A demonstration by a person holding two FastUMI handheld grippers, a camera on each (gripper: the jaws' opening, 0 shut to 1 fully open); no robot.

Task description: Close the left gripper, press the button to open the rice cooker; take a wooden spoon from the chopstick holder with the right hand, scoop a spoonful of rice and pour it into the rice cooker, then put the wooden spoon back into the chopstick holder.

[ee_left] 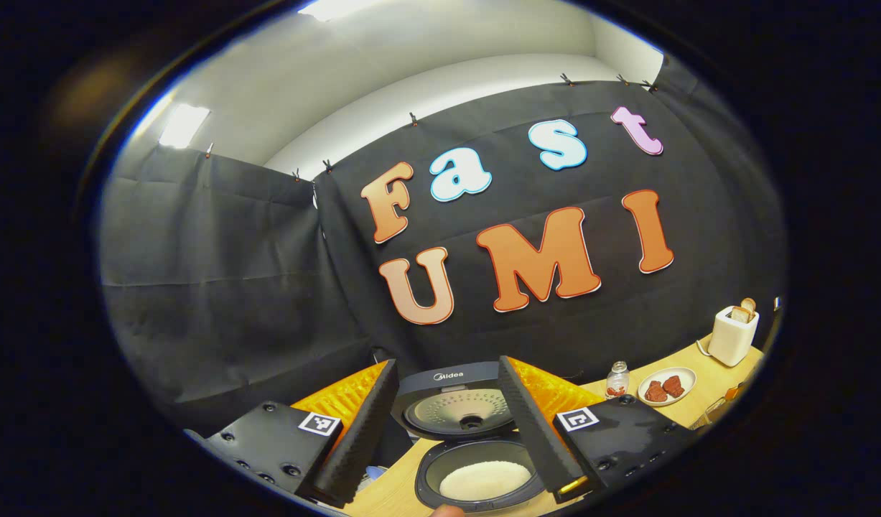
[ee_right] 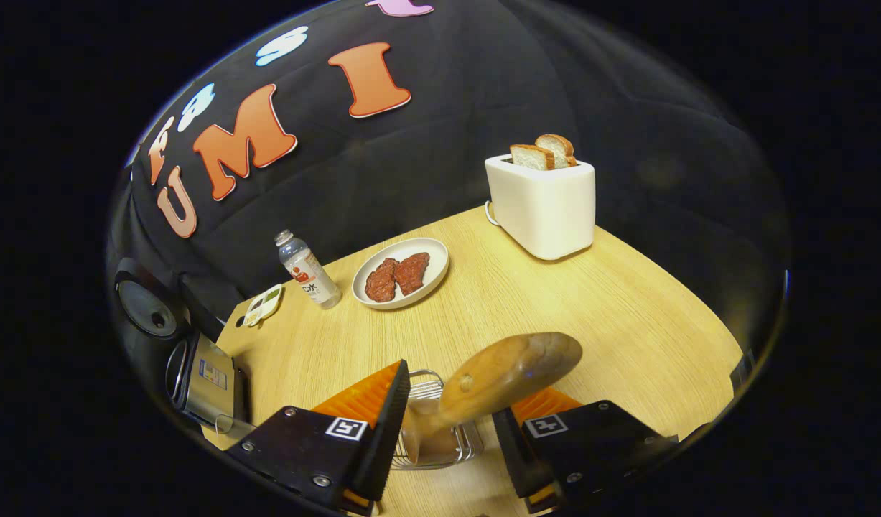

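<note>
Rice cooker (ee_left: 476, 445): lid (ee_left: 462, 406) stands raised, the inner pot (ee_left: 483, 480) is exposed and holds a bed of white rice. I judge the button step complete. My left gripper (ee_left: 447, 431) hangs above the cooker with its jaws apart, touching nothing.

Wooden spoon (ee_right: 508, 373): in the right gripper view its bowl end points up and away from me, while its lower part runs down into the wire chopstick holder (ee_right: 433, 427) standing on the table (ee_right: 555, 309). My right gripper (ee_right: 447, 431) sits with a finger on either side of the holder and spoon. The jaws are spread, with a visible gap on both sides, so I am not gripping the spoon.

Whether the scoop and pour have been carried out I cannot establish. Rice in the pot does not settle it, and no loose grains on the spoon can be made out. My reading: either the spoon is about to be taken, or it is freshly returned. If the former, grasping, scooping, pouring and replacing all remain.

Elsewhere on the table: toaster (ee_right: 544, 205) with bread, plate (ee_right: 401, 273), bottle (ee_right: 307, 269), all well clear of the work.
</note>
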